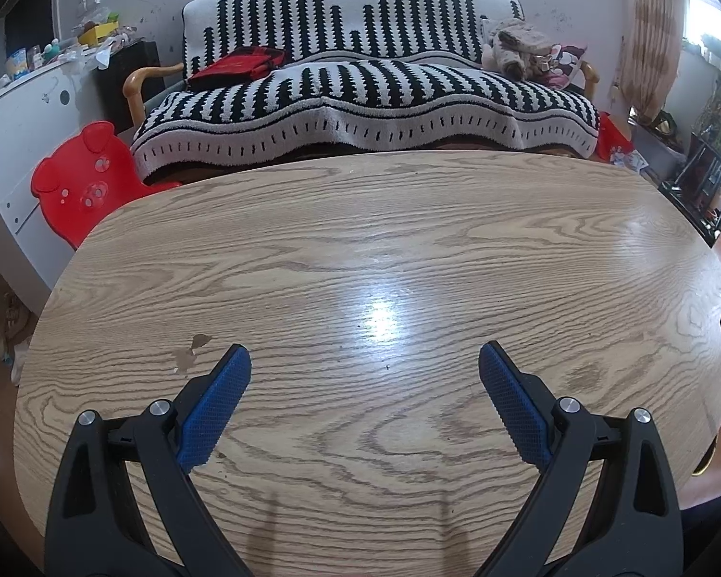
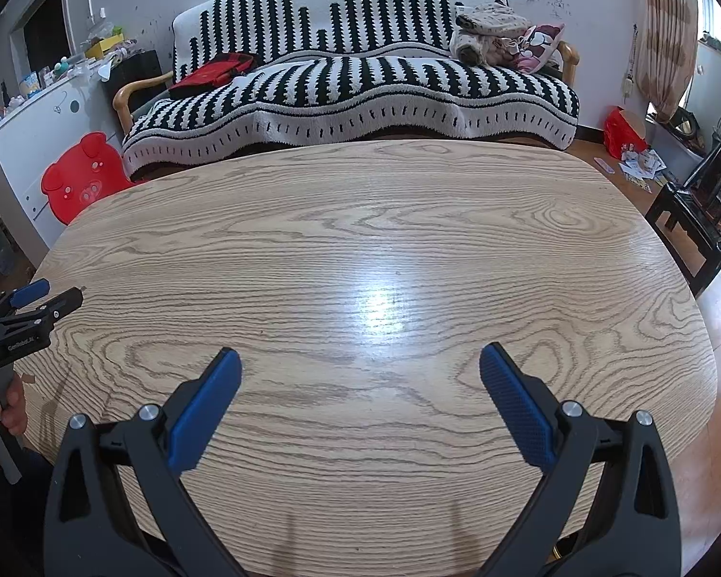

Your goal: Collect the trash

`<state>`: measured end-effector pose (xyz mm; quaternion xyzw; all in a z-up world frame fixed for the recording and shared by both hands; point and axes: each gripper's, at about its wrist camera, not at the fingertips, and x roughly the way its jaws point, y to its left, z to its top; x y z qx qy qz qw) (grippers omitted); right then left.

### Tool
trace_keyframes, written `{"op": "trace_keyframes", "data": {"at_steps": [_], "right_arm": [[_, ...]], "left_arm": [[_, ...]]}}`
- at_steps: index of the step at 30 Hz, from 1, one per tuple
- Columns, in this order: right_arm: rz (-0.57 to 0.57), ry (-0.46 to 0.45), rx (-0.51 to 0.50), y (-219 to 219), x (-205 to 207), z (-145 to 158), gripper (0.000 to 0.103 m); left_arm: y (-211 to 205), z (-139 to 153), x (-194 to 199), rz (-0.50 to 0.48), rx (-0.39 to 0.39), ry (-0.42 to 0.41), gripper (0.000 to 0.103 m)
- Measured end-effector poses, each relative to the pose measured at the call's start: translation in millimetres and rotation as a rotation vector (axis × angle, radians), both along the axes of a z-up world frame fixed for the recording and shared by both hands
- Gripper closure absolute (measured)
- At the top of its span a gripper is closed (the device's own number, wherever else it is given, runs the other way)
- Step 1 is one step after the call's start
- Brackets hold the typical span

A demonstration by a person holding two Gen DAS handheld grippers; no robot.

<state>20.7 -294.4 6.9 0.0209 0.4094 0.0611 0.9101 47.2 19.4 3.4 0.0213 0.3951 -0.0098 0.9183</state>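
I see bare wood on the bench [image 1: 360,250] ahead of both claws, with room to pass across it. My left claw [image 1: 365,360] and right claw [image 2: 360,360] both hang spread wide with nothing between the fingers. The left claw shows at the bench's left edge in the right view. Past the far edge stands a striped sofa [image 2: 351,77], a red chair [image 1: 79,178] to its left.

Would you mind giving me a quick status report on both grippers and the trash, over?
Left gripper open, empty, over the wooden table. Right gripper open, empty, same table. No trash visible on the tabletop. Nothing in the way.
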Motion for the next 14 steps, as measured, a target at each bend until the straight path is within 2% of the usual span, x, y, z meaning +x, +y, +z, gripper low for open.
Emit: {"op": "trace_keyframes", "data": {"at_steps": [5,14], "right_arm": [[-0.001,0.001,0.000,-0.3,-0.1,-0.1,0.007],[-0.015,0.008,-0.002,-12.2,3.5,-2.7,0.007]], "left_arm": [[-2.0,2.3,-2.9,0.001,0.022,-0.026,0.010],[3.5,0.0,0.9,0.022,0.020,-0.003,0.007]]}}
